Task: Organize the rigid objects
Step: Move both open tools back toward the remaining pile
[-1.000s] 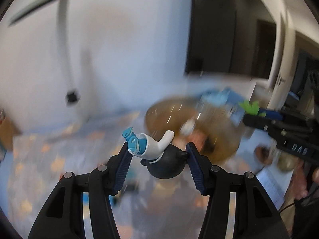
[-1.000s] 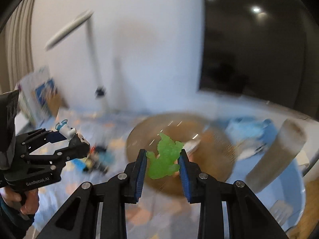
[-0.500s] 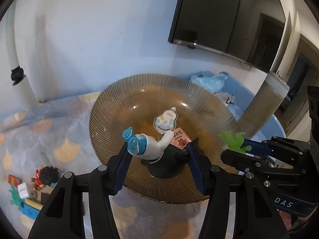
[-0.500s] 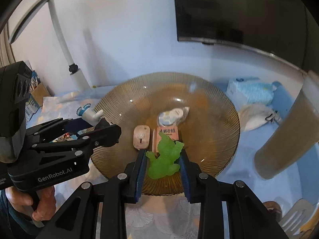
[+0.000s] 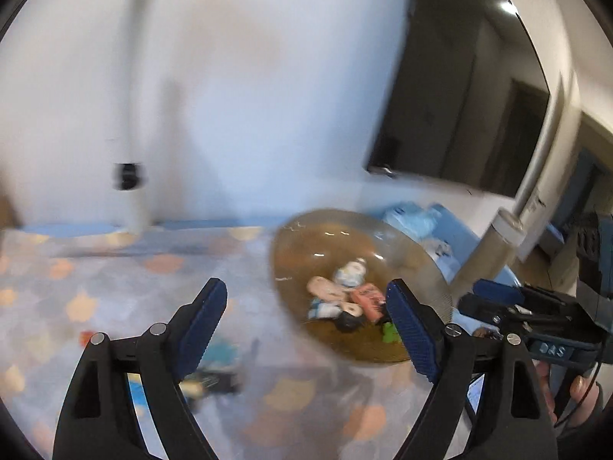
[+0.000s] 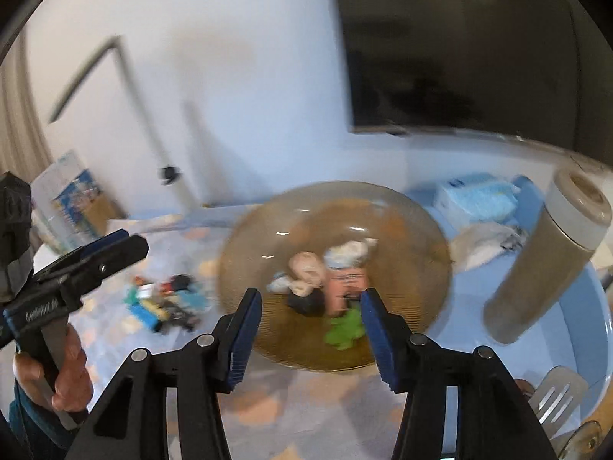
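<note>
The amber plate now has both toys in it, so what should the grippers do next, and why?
Probably swing the left gripper toward the loose toy pile on the mat. Its jaws are opening with nothing between them, the green toy lies in the amber plate, and that pile sits outside it.

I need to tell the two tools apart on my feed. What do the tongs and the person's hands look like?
Both tongs are alike: black angular plastic frames with silver screws and ribbed blue pads. The left tongs carry pale lettering on the black body, blurred in the right wrist view. The right tongs show a blue label with pale letters in the left wrist view. A dark blue sleeve shows at the left hand.
</note>
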Tool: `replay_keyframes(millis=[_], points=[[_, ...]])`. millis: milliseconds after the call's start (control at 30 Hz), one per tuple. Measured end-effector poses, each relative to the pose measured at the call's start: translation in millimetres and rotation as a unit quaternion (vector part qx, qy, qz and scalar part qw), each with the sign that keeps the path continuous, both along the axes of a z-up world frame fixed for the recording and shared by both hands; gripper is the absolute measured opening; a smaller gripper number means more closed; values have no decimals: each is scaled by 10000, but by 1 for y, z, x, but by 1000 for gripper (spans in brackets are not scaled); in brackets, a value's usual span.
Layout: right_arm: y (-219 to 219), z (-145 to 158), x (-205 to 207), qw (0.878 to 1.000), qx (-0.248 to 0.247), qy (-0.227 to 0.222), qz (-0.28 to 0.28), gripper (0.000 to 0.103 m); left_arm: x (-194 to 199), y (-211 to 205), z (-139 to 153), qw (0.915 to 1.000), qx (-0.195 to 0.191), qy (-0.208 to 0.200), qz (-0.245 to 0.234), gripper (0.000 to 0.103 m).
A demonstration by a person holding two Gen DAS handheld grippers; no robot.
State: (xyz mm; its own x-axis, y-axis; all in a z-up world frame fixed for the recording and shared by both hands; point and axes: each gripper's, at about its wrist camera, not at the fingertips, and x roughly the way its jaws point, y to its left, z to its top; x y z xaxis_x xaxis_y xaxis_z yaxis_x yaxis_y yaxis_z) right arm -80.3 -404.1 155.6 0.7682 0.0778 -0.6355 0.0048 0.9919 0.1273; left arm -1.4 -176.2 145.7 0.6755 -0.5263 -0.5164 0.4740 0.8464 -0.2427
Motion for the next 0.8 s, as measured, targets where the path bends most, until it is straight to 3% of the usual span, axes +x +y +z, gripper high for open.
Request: replay_keyframes(millis=[167,400,533,633,800], points=[[73,-19,-2,9973,65,146,713,53,-24,71,-17,9969,3,23,784,85],[157,-111,3,9907,-366,476,1218,53,-30,131,-99,9830,495,692,1624,85],[166,-138,7,9902,-337,610,1214,53,-33,132,-123,9781,772,615,1831,85],[164,-135,4,9910,-379,423,1213,54,-35,125,-126,9759,1010,492,1869,85],[158,-137,6,9926,-266,482,1085,56,-46,110,-122,9742,1373,112,1790,85]])
